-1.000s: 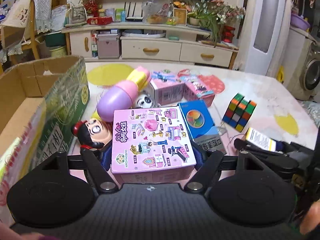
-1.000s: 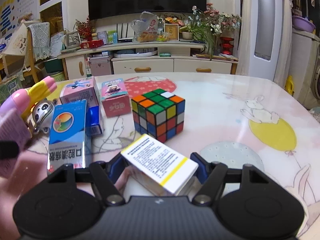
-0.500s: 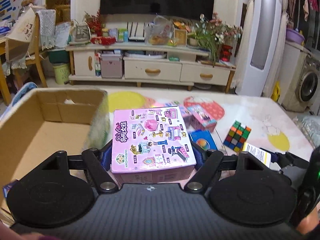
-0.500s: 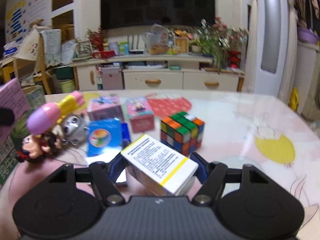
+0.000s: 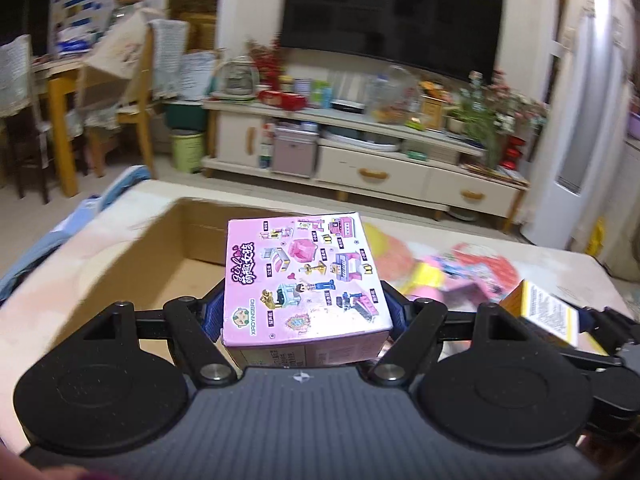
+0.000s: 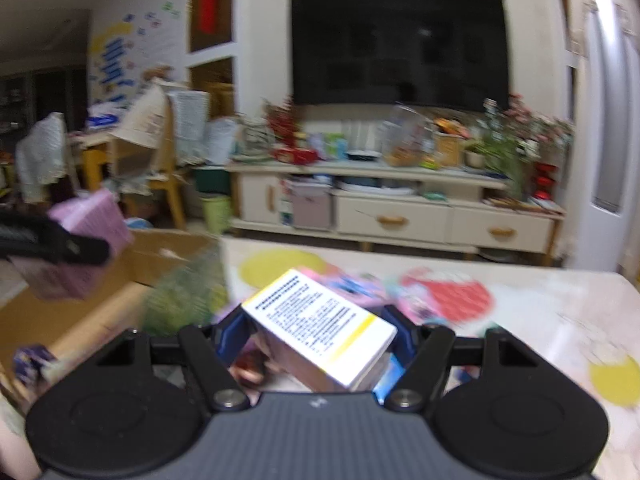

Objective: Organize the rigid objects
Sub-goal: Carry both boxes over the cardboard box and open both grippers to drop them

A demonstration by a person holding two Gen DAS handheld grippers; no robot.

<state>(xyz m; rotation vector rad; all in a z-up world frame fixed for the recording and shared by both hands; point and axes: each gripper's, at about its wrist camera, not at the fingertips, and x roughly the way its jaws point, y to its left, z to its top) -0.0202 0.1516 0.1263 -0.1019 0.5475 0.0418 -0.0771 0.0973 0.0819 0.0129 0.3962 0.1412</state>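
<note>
Two loads are up: my left gripper [image 5: 303, 310] pinches the pink toy box [image 5: 301, 276] above the open cardboard box [image 5: 132, 264]. My right gripper [image 6: 317, 334] clamps a white-and-yellow carton [image 6: 320, 322] over the table [image 6: 560, 312].

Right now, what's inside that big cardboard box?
The cardboard box shows mostly bare brown floor, with one small purple-blue item near its front corner. The held pink box hides the rest.

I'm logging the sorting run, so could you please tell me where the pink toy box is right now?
The pink toy box is gripped in the left tongs, held above the open cardboard box at the table's left side.
</note>
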